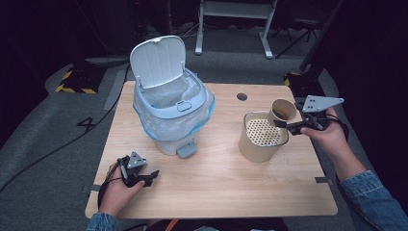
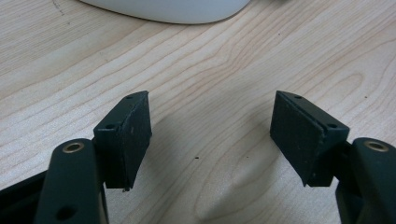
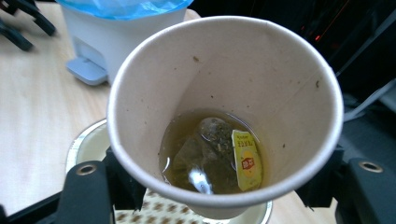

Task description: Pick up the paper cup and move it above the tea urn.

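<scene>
A paper cup (image 1: 282,109) hangs tilted over a beige cylindrical container (image 1: 255,149) whose top holds a perforated strainer (image 1: 262,132). My right gripper (image 1: 285,122) is shut on the cup. In the right gripper view the cup (image 3: 224,70) holds a little brown tea and a tea bag (image 3: 205,149) with a yellow tag, gripped between the two jaws of my right gripper (image 3: 222,186). My left gripper (image 1: 150,177) rests low at the table's front left, open and holding nothing. In its own view the left gripper (image 2: 211,99) stands wide over bare wood.
A white pedal bin (image 1: 171,113) with a blue liner and its lid raised stands at the middle left of the wooden table (image 1: 216,187). Its base (image 2: 168,9) lies just beyond the left gripper. A round cable hole (image 1: 242,96) sits near the far edge.
</scene>
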The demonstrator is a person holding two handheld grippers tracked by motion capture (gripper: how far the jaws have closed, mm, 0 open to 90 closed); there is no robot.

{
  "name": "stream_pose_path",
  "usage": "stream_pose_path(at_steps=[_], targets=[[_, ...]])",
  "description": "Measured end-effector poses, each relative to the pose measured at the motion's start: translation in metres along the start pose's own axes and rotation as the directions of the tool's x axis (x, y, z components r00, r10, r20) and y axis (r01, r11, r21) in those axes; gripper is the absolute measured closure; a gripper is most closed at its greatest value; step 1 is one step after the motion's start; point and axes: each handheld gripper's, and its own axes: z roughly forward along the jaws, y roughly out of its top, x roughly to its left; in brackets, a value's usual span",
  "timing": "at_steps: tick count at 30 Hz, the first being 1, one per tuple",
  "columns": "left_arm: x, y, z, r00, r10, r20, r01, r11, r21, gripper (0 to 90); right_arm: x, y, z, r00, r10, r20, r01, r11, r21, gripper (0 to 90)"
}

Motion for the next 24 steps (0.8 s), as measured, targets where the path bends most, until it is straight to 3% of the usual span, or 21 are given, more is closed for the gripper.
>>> stream_pose_path(at_steps=[4,6,8,10,12,14,16,19,20,21,24], targets=[[0.000,0.000,0.000,1.0000,0.000,0.000,0.000,1.0000,0.000,29.6,-0.001,0.000,0.007,0.9953,-0.092,0.031,0.092,0.996,0.008,32.6],[0.000,0.000,0.000,1.0000,0.000,0.000,0.000,1.0000,0.000,29.6,-0.001,0.000,0.010,0.9890,-0.139,0.049,0.139,0.990,0.014,32.6],[0.000,0.000,0.000,1.0000,0.000,0.000,0.000,1.0000,0.000,29.5,0.000,0.000,0.013,0.9768,-0.200,0.078,0.198,0.980,0.032,32.7],[0.000,0.000,0.000,1.0000,0.000,0.000,0.000,1.0000,0.000,29.6,0.003,0.000,0.016,0.9561,-0.274,0.104,0.270,0.961,0.053,32.7],[0.000,0.000,0.000,1.0000,0.000,0.000,0.000,1.0000,0.000,29.6,0.006,0.000,0.019,0.9284,-0.349,0.128,0.339,0.936,0.093,32.8],[0.000,0.000,0.000,1.0000,0.000,0.000,0.000,1.0000,0.000,29.6,0.009,0.000,0.020,0.9064,-0.396,0.146,0.383,0.917,0.113,32.9],[0.000,0.000,0.000,1.0000,0.000,0.000,0.000,1.0000,0.000,29.6,0.011,0.000,0.022,0.8793,-0.448,0.162,0.429,0.892,0.139,33.0],[0.000,0.000,0.000,1.0000,0.000,0.000,0.000,1.0000,0.000,29.6,0.012,0.000,0.023,0.8270,-0.533,0.179,0.502,0.843,0.192,33.2],[0.000,0.000,0.000,1.0000,0.000,0.000,0.000,1.0000,0.000,29.6,0.014,0.000,0.024,0.7990,-0.573,0.182,0.536,0.816,0.215,33.2],[0.000,0.000,0.000,1.0000,0.000,0.000,0.000,1.0000,0.000,29.6,0.015,0.000,0.025,0.7822,-0.595,0.183,0.554,0.799,0.233,33.3],[0.000,0.000,0.000,1.0000,0.000,0.000,0.000,1.0000,0.000,29.6,0.020,0.000,0.027,0.7004,-0.690,0.183,0.625,0.717,0.308,33.4]])
